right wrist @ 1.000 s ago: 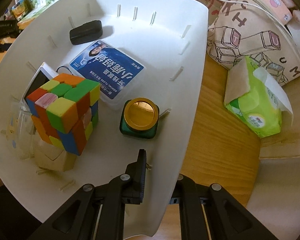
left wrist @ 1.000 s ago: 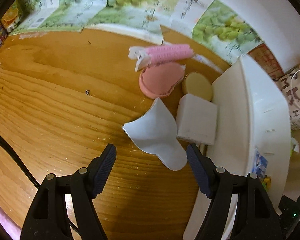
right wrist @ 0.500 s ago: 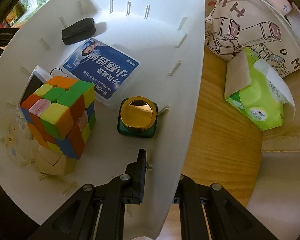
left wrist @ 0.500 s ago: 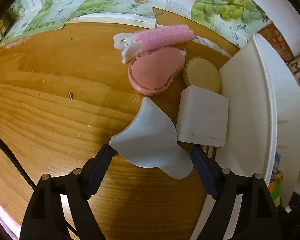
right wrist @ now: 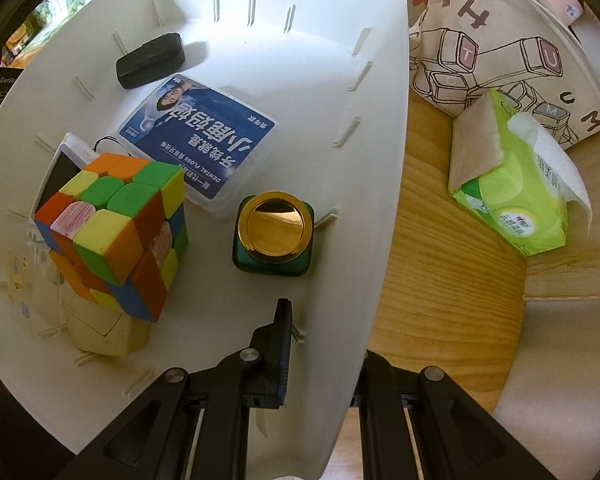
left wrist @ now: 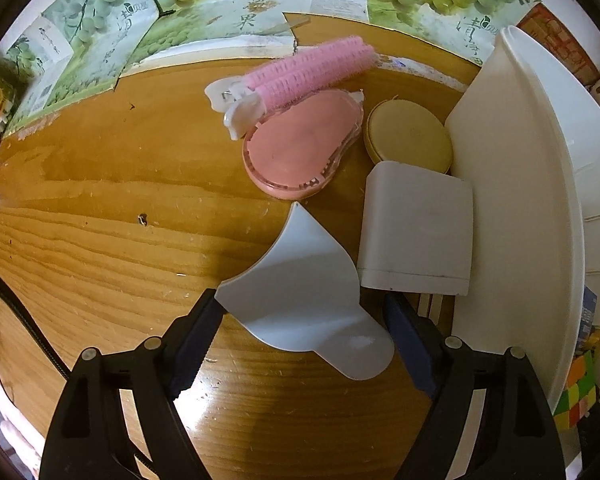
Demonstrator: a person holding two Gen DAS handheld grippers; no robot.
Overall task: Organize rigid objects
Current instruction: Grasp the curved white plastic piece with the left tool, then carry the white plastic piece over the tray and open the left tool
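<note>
Right wrist: "DENTAL FLOSS" box (right wrist: 198, 142) lies in the white tray (right wrist: 372, 160), whose rim the right gripper (right wrist: 326, 354) clenches. Left gripper (left wrist: 304, 330) fingers spread around a curved white plastic piece (left wrist: 304, 300) on the wooden table (left wrist: 100, 220).

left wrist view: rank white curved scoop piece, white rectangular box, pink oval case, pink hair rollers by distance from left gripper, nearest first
From the left gripper:
1. White curved scoop piece, between the fingers.
2. White rectangular box, ahead right, beside the white bin.
3. Pink oval case, ahead centre.
4. Pink hair rollers, farthest, overlapping the case's far edge.
</note>
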